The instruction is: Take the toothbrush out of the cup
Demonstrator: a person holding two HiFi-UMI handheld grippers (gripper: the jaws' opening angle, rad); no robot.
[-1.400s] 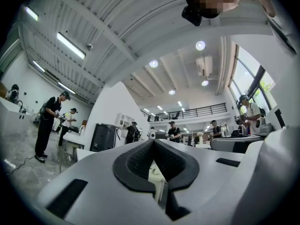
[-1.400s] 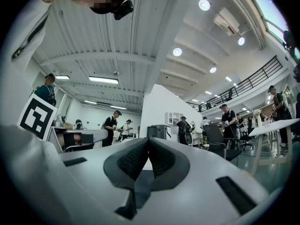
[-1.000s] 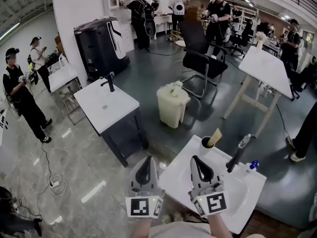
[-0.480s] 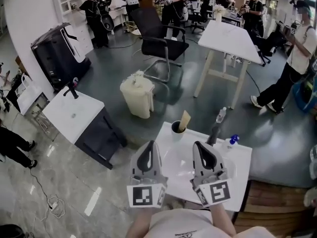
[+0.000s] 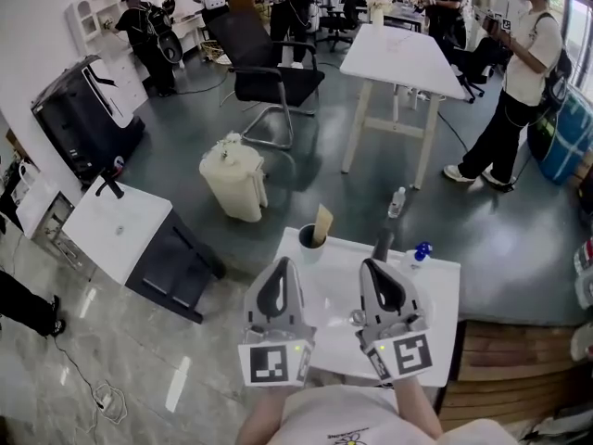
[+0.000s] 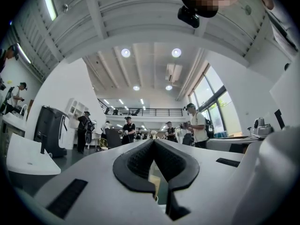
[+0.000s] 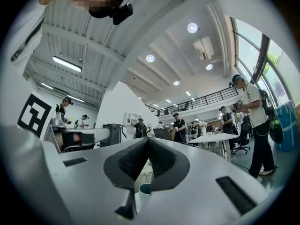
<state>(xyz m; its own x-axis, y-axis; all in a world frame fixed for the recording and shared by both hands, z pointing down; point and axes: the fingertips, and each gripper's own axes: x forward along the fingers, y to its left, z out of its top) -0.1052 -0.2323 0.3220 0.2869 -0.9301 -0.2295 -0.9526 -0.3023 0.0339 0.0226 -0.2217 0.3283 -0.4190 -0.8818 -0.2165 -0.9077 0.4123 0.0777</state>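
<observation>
My left gripper (image 5: 280, 272) and right gripper (image 5: 371, 272) both closed, empty | toothbrush (image 5: 322, 222) stands in cup (image 5: 309, 240) ahead between them, leaning right | left looks nearer.

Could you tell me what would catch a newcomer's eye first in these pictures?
The left gripper and right gripper, jaws shut and empty, fill the bottom of the head view at a white sink. At the sink's far left corner a dark cup holds a tan toothbrush.
</observation>
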